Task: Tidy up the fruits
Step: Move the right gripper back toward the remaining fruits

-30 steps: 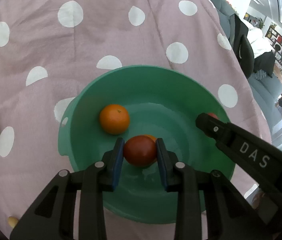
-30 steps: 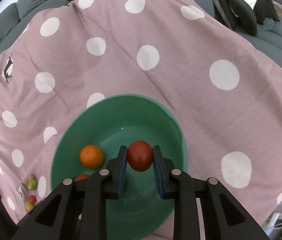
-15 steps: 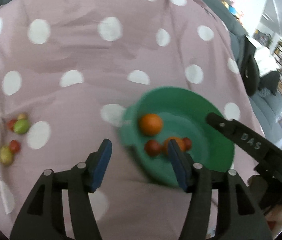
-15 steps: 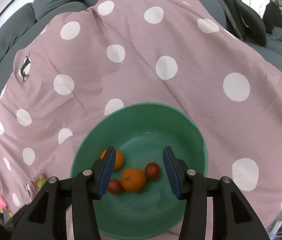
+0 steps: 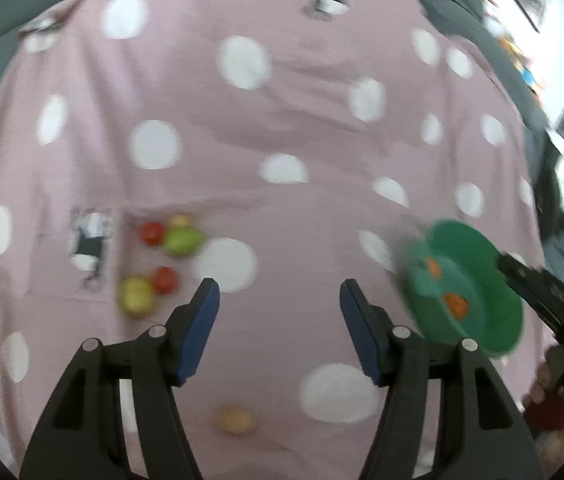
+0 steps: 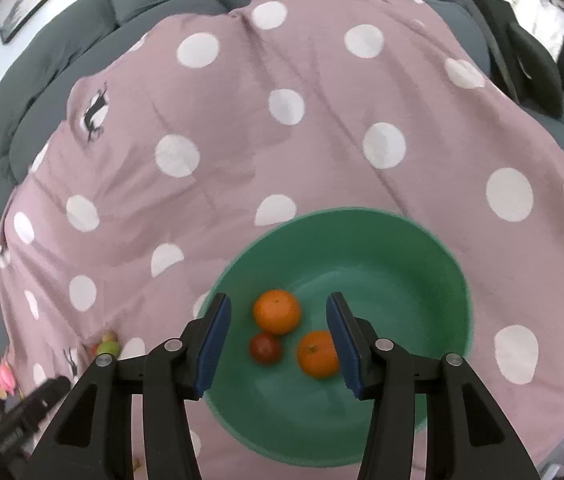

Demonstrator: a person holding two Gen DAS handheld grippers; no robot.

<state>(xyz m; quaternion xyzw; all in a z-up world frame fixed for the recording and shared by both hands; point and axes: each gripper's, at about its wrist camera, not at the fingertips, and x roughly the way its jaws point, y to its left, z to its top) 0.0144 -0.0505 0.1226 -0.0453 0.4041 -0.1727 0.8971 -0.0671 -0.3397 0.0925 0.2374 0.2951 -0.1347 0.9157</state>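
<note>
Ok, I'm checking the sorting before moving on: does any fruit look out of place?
Yes. Several small fruits still lie loose on the spotted cloth: a cluster and a lone yellowish one. The green bowl holds only two oranges and a red fruit.

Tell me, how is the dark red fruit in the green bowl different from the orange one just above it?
In the right wrist view, the dark red fruit is smaller and duller than the orange fruit, which is brighter and shows a small stem dimple on top. The red one lies nearer the camera, the orange one farther back in the green bowl. Both are round, lie loose on the bowl's floor, and sit in the gap between the open right tongs.
</note>
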